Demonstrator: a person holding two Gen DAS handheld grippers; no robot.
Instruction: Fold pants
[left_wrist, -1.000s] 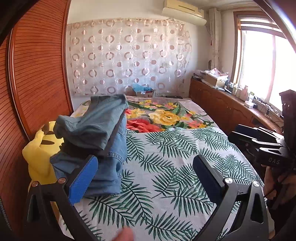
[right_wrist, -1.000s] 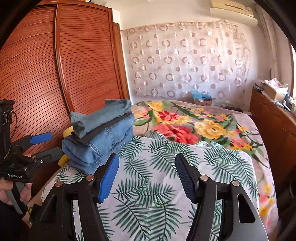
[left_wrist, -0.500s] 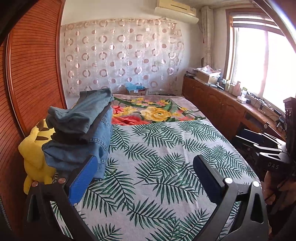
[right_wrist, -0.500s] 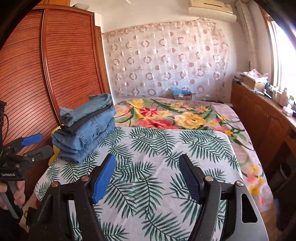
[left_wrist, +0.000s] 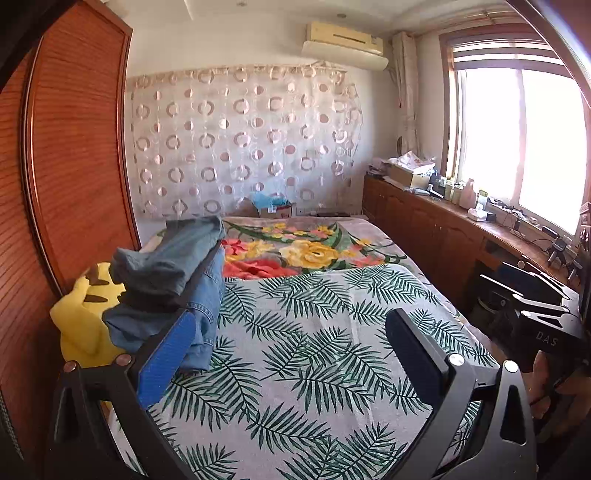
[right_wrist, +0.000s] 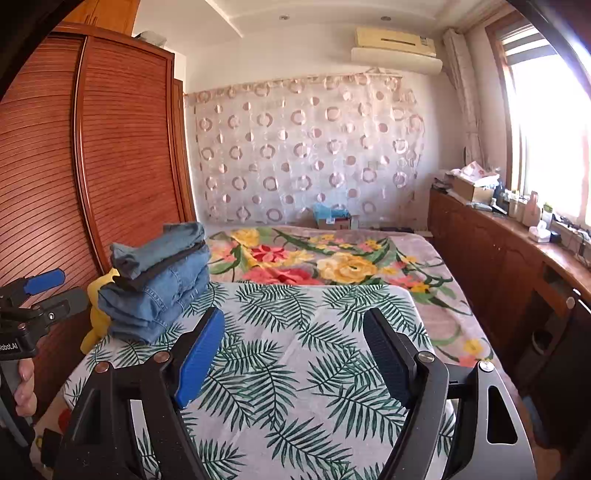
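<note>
A stack of folded pants (left_wrist: 173, 280), grey-blue on top and blue denim below, lies at the left edge of the bed (left_wrist: 314, 332), against the wardrobe side. It also shows in the right wrist view as the same pile (right_wrist: 159, 288). My left gripper (left_wrist: 291, 321) stands open above the palm-leaf cover, nothing between its fingers, with the pile just beyond its left finger. My right gripper (right_wrist: 294, 315) is opening, also with nothing between its pads, and the pile is off to its left. Each gripper appears at the edge of the other's view, held by a hand.
A yellow plush toy (left_wrist: 77, 314) is wedged between the pile and the slatted wooden wardrobe (left_wrist: 74, 166). A floral blanket (left_wrist: 306, 251) covers the far half of the bed. A low wooden cabinet (left_wrist: 443, 236) with clutter runs under the window on the right.
Both grippers have drawn back from the bed and risen slightly, so the pile looks smaller and farther. The right gripper's fingers have spread wider. The pile has not moved.
</note>
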